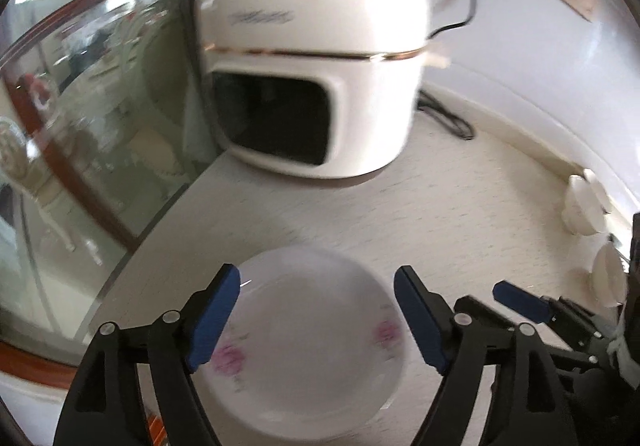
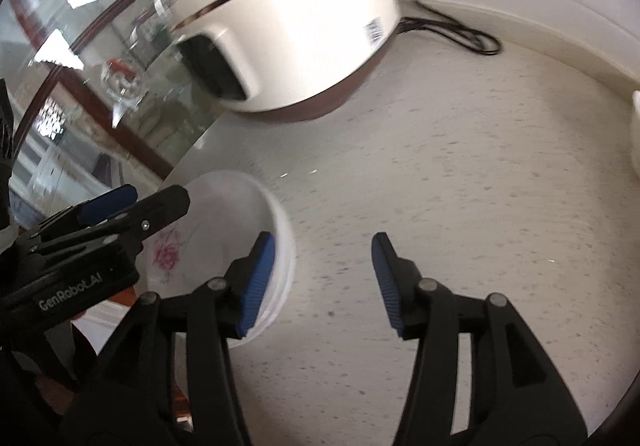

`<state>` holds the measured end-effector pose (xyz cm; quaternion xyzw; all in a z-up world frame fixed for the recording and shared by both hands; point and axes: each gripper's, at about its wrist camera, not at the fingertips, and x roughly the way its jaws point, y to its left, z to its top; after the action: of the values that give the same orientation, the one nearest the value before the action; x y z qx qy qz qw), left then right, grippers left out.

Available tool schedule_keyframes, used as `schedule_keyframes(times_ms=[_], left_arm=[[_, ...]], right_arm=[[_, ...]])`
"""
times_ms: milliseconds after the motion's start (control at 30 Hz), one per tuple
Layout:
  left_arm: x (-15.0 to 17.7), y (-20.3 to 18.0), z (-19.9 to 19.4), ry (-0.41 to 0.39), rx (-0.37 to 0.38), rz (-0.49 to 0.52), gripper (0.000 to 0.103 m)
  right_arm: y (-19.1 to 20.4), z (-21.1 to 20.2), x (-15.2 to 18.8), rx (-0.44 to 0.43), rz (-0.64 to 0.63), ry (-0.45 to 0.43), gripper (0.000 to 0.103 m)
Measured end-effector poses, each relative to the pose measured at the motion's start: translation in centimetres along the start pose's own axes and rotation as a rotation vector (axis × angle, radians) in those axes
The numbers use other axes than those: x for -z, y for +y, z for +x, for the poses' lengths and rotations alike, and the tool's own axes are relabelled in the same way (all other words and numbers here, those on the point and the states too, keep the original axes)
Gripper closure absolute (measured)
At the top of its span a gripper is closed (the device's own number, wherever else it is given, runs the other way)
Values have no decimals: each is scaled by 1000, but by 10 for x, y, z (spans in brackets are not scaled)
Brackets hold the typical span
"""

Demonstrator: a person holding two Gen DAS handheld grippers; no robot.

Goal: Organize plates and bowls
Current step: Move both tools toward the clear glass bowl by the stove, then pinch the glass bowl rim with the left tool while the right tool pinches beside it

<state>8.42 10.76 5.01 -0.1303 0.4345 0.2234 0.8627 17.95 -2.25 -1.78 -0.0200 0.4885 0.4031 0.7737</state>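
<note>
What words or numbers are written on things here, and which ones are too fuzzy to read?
"GenRobot.AI": white letters on the black body of the left gripper, seen in the right wrist view.
Grey script on the lid of the white cooker: too blurred to read.
Sticker with a square code on the cooker's side: too small and blurred to read.
Nothing else readable.

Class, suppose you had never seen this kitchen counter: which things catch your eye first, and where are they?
The big cream-white rice cooker with a gold band dominates the back of the pale speckled countertop, its black cord trailing to the wall. Nearer, a white bowl with pink flower prints sits by the counter's edge, below the left gripper, whose blue-padded jaws stand open. The right gripper is open over bare counter.
</note>
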Motion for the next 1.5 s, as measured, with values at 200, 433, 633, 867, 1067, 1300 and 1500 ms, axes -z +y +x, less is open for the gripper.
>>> schedule_keyframes(times_ms=[200,433,633,867,1067,1300,1500], left_arm=[[-17,-49,2,-17,111,90,17],[-15,-127,14,23,236,237,14],[-2,-193,21,59,320,359,14],[21,-255,33,130,389,473,14],[42,-293,40,184,427,557,14],[32,-307,45,231,485,531,14],[9,-326,66,334,499,416,14]], right_arm=[[-39,-25,9,52,95,-35,40],[-110,-69,35,171,277,-82,36],[-159,-104,68,267,437,-116,35],[-201,-140,108,355,601,-148,33],[-234,-160,136,397,719,-163,33],[-264,-179,138,391,801,-228,33],[-271,-197,117,387,773,-316,33]])
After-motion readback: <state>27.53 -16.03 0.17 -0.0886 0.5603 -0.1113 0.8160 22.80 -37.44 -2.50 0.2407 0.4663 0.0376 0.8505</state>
